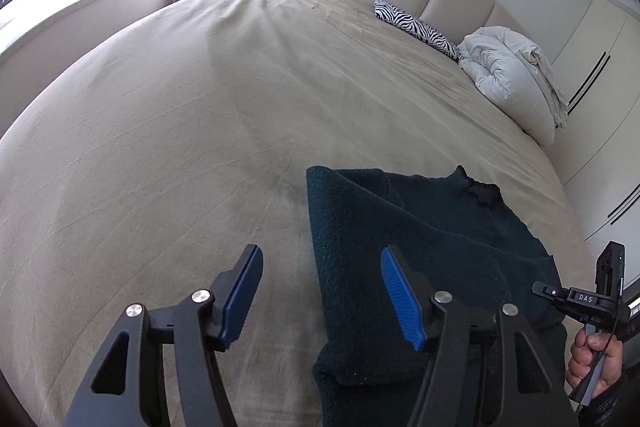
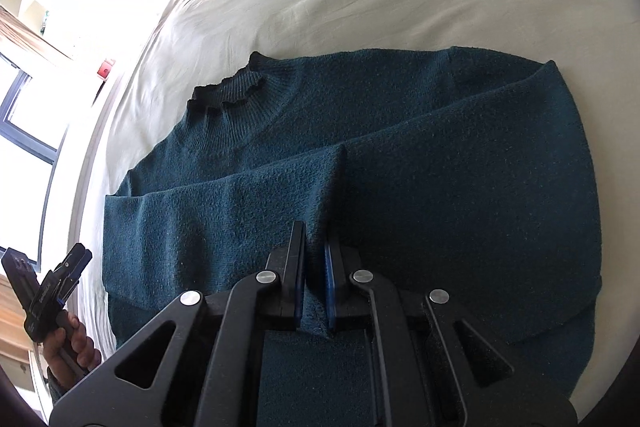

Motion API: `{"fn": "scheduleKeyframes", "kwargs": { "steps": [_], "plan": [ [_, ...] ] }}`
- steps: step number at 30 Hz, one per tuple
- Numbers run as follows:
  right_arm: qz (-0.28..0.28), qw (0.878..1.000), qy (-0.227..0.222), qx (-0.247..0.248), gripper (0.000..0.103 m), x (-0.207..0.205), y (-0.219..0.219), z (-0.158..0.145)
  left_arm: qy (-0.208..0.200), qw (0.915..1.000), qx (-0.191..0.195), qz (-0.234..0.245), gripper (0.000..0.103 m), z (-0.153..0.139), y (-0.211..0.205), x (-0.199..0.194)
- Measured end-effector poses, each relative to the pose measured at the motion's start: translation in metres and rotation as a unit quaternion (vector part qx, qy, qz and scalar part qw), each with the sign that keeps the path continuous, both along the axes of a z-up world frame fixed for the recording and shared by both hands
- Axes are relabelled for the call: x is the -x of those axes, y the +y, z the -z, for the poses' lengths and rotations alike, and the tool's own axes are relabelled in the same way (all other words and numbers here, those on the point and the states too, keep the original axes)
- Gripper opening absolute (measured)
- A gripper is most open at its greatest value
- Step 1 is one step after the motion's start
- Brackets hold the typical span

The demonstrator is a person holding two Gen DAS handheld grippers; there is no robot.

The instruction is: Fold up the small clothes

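Two grippers at work over one teal sweater [image 2: 400,155], spread flat on the bed [image 1: 180,131] with sleeves already crossed over the chest: right gripper [image 2: 315,259] clenched on a pinch of knit low on the sweater, probably to lift the hem toward the collar [image 2: 232,89]; left gripper [image 1: 320,299] released, jaws wide, hanging just above the sweater's left edge. Hem itself hidden beneath the right gripper's frame, depth of bite hard to judge

Teal sweater [image 2: 400,155]; beige bedspread [image 1: 240,107]; zebra-striped pillow [image 1: 416,27]; white duvet [image 1: 508,75].
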State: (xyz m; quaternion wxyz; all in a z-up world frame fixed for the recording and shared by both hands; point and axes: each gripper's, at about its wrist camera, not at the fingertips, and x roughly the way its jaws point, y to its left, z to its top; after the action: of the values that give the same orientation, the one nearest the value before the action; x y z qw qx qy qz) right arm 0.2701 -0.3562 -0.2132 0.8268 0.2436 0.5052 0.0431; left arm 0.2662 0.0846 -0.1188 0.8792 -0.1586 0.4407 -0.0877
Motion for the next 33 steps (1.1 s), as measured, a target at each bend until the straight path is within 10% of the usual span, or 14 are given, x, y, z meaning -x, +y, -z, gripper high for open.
{"fn": "scheduleKeyframes", "kwargs": {
  "steps": [13, 26, 33],
  "plan": [
    [-0.021, 1.000, -0.016, 0.018, 0.007, -0.002, 0.007, 0.011, 0.021, 0.9990, -0.039, 0.001, 0.011, 0.028, -0.015, -0.049],
    [0.005, 1.000, -0.016, 0.006, 0.007, -0.002, -0.003, 0.025, -0.003, 0.9993, -0.036, 0.009, 0.015, 0.032, -0.002, -0.039],
    [0.010, 0.999, -0.021, -0.036, 0.023, 0.018, -0.007, 0.009, -0.004, 0.9983, -0.050, 0.030, 0.042, 0.003, -0.001, 0.028]
  ]
}}
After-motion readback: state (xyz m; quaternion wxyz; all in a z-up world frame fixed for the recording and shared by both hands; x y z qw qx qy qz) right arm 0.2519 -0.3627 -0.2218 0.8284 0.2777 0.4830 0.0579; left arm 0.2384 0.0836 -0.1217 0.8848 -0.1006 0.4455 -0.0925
